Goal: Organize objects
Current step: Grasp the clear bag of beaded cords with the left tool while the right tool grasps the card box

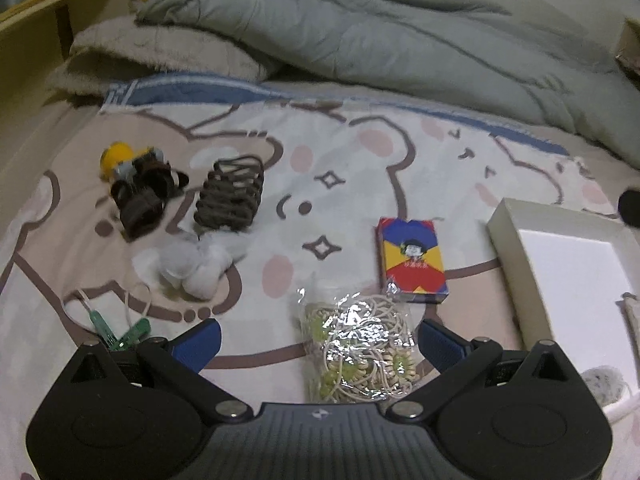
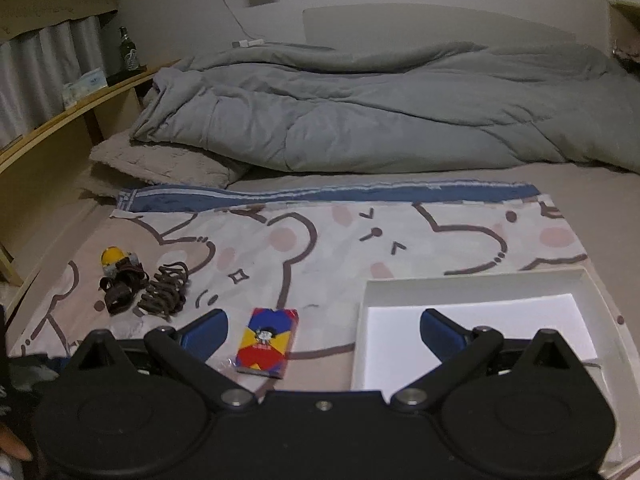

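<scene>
On a bear-print sheet [image 1: 344,160] lie a clear bag of beige cords [image 1: 358,350], a colourful card box [image 1: 412,260], brown hair ties [image 1: 230,196], a dark bundle with a yellow piece [image 1: 136,184], a white wad [image 1: 196,266] and green clips [image 1: 126,332]. My left gripper [image 1: 320,342] is open, with the bag of cords between its fingers. My right gripper [image 2: 322,332] is open and empty, between the card box [image 2: 268,342] and the white tray [image 2: 600,292]. The tray also shows in the left wrist view [image 1: 508,232].
A crumpled grey duvet [image 2: 360,112] and a beige pillow [image 2: 160,164] lie behind the sheet. A wooden shelf [image 2: 60,128] with a bottle [image 2: 128,50] runs along the left. A white fluffy item [image 1: 604,384] sits by the tray.
</scene>
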